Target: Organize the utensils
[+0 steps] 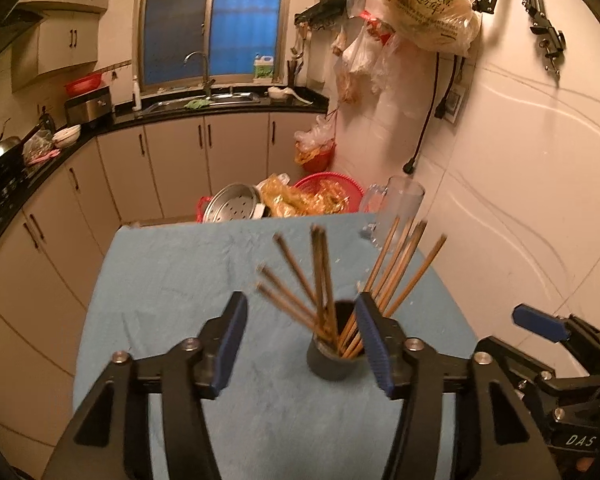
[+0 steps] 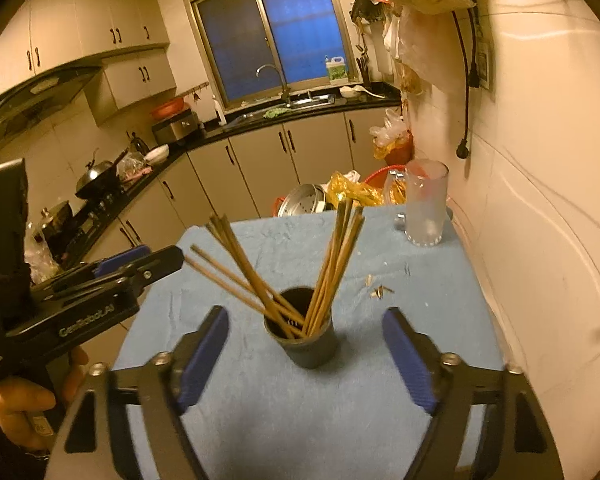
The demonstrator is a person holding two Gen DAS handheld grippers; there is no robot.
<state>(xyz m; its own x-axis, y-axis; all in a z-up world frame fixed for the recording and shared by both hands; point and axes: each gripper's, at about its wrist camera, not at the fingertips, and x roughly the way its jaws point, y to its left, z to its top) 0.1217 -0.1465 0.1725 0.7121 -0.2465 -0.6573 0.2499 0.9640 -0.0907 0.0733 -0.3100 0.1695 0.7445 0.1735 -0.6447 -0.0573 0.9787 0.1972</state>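
Observation:
A dark cup (image 1: 332, 362) stands upright on the blue cloth (image 1: 180, 280), with several wooden chopsticks (image 1: 320, 272) fanned out of it. My left gripper (image 1: 304, 344) is open and empty, just in front of the cup and slightly left of it. In the right wrist view the same cup (image 2: 310, 346) and chopsticks (image 2: 332, 264) sit between and just beyond my right gripper (image 2: 306, 356), which is open and empty. The left gripper (image 2: 140, 258) shows at the left there, held by a hand.
A clear glass mug (image 2: 426, 208) stands at the cloth's (image 2: 260, 400) far right corner, near the tiled wall. Small crumbs (image 2: 378, 290) lie right of the cup. Beyond the table's far edge are a metal steamer (image 1: 232, 202) and a red basket (image 1: 328, 186).

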